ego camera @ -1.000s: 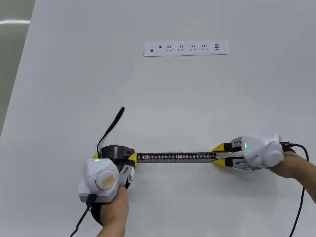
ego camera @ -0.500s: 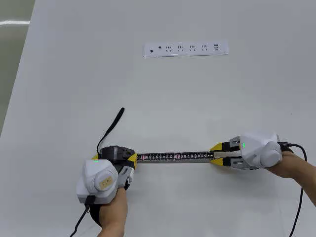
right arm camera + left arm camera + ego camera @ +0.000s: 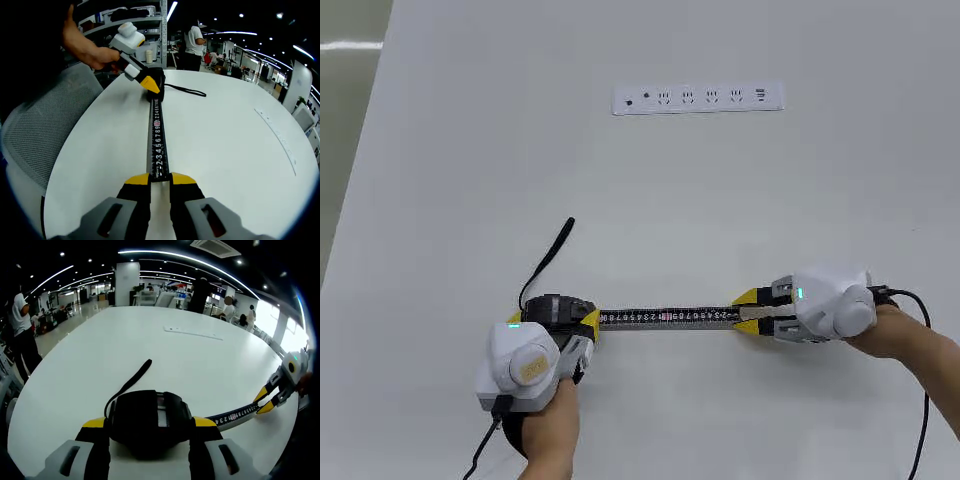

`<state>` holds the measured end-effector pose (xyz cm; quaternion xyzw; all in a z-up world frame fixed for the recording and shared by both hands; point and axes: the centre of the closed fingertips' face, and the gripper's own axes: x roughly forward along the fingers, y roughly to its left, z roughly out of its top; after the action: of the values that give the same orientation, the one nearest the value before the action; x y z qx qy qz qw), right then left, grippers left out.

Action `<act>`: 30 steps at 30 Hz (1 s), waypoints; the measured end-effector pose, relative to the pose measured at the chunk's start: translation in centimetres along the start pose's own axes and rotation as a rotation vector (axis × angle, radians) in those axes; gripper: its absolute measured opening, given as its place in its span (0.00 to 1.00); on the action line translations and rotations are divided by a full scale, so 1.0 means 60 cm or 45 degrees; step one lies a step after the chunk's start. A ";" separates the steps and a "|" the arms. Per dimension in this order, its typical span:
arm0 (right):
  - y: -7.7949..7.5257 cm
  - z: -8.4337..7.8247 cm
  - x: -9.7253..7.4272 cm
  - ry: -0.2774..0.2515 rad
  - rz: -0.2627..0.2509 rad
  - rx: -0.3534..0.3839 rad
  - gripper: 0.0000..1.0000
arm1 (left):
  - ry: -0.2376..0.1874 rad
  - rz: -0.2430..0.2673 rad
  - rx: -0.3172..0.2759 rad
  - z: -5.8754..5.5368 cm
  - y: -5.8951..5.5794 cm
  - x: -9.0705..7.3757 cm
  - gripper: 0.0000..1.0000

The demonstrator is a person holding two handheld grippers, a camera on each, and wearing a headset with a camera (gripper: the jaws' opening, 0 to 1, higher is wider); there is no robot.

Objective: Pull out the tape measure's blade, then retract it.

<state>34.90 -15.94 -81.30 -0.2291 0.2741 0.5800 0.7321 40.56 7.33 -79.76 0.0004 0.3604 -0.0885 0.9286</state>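
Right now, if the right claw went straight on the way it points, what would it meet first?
Probably the tape measure's case, held in the left claw. The right claw, shut on the end of the blade, points straight along it toward that case.

Tape measure case [image 3: 556,303] was half hidden behind the left gripper [image 3: 551,320], lower left. Blade [image 3: 665,317] tip was buried inside the right gripper [image 3: 748,312], numbers too tiny to read.
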 end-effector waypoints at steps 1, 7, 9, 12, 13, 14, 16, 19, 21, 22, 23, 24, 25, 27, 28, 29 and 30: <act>0.001 0.002 0.004 -0.003 0.002 -0.002 0.12 | 0.000 -0.001 0.001 0.000 0.000 0.000 0.60; 0.002 0.014 0.016 -0.017 0.010 -0.001 0.12 | 0.002 -0.004 -0.003 0.000 0.000 -0.001 0.60; 0.002 0.016 0.020 -0.018 0.011 -0.006 0.12 | 0.003 -0.004 -0.005 0.000 0.000 -0.001 0.60; 0.002 0.021 0.025 -0.025 0.013 -0.002 0.12 | 0.003 -0.006 -0.008 0.000 0.000 -0.001 0.60; 0.002 0.023 0.025 -0.027 0.013 -0.002 0.12 | 0.003 -0.007 -0.008 0.000 0.000 -0.001 0.60; 0.003 0.025 0.027 -0.028 0.015 -0.001 0.12 | 0.004 -0.007 -0.008 0.000 0.000 -0.001 0.60; 0.003 0.027 0.030 -0.032 0.015 0.004 0.12 | 0.004 -0.008 -0.009 0.001 0.000 0.000 0.60; 0.002 0.031 0.036 -0.038 0.016 0.007 0.12 | 0.003 -0.008 -0.013 0.000 0.001 0.000 0.61; 0.002 0.036 0.040 -0.042 0.017 0.009 0.12 | 0.005 -0.009 -0.014 0.001 0.000 0.000 0.61; 0.003 0.036 0.043 -0.038 0.018 0.004 0.12 | 0.006 -0.009 -0.019 0.001 0.001 0.000 0.61; 0.003 0.040 0.046 -0.051 0.023 0.017 0.12 | 0.007 -0.010 -0.019 0.000 0.001 0.000 0.61; 0.003 0.042 0.048 -0.050 0.023 0.016 0.12 | 0.007 -0.010 -0.019 0.000 0.001 0.000 0.61; 0.004 0.044 0.050 -0.051 0.024 0.013 0.12 | 0.007 -0.011 -0.020 0.000 0.001 0.000 0.61; 0.005 0.049 0.055 -0.059 0.028 0.015 0.12 | 0.007 -0.012 -0.019 0.000 0.001 0.001 0.61; 0.005 0.051 0.057 -0.060 0.028 0.015 0.12 | 0.008 -0.012 -0.020 0.000 0.000 0.000 0.61; 0.005 0.052 0.061 -0.061 0.030 0.013 0.12 | 0.008 -0.013 -0.020 0.000 0.001 0.000 0.61; 0.004 0.053 0.062 -0.062 0.030 0.013 0.12 | 0.008 -0.014 -0.020 0.000 0.001 0.000 0.61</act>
<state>35.73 -11.12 -81.44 -0.2078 0.2619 0.5927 0.7328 40.59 7.36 -79.78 -0.0086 0.3640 -0.0906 0.9269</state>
